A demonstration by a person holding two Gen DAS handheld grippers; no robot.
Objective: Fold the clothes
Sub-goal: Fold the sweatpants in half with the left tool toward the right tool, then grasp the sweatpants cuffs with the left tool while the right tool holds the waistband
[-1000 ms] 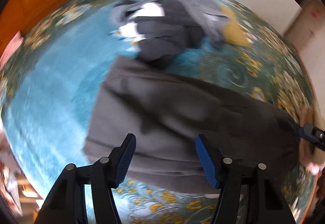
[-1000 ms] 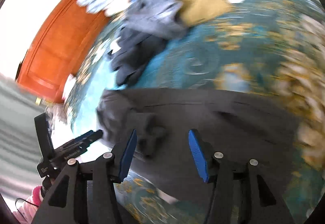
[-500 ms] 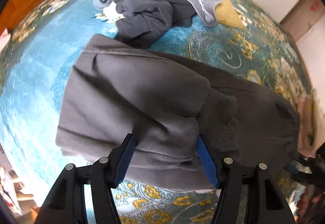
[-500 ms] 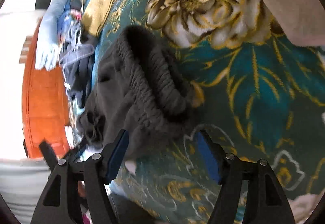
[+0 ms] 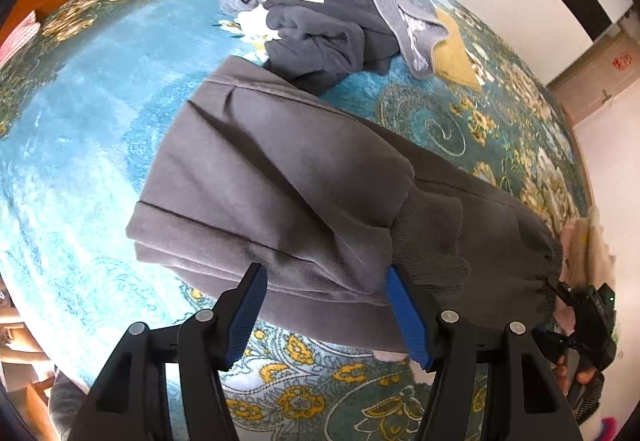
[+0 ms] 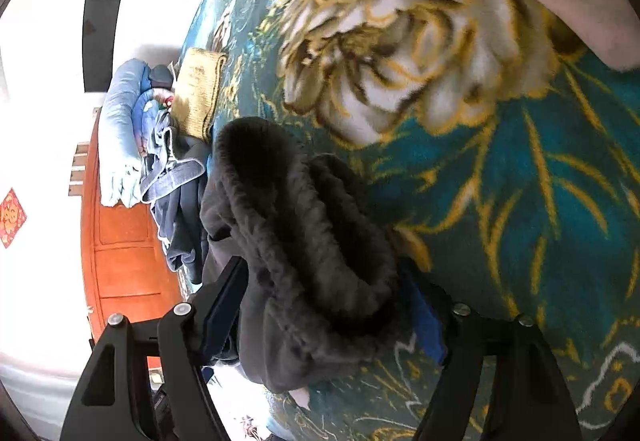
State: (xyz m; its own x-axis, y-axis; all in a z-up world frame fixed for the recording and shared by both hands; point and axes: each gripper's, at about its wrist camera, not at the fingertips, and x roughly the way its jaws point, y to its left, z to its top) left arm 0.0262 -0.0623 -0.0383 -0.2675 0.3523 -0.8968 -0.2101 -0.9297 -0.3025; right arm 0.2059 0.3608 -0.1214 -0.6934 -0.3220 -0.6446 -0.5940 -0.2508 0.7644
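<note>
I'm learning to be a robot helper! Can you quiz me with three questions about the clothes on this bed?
1. True or false: the grey sweatpants are already folded over, cuff lying near the waistband.
2. What sits beyond the sweatpants? A) a heap of unfolded clothes B) a stack of books C) a basket
3. Fill in: the right gripper has the elastic ______ of the sweatpants between its fingers.

Key
1. True. The ribbed cuff rests on top, near the waistband.
2. A, the heap of unfolded clothes on the floral blanket.
3. Waistband.
</note>
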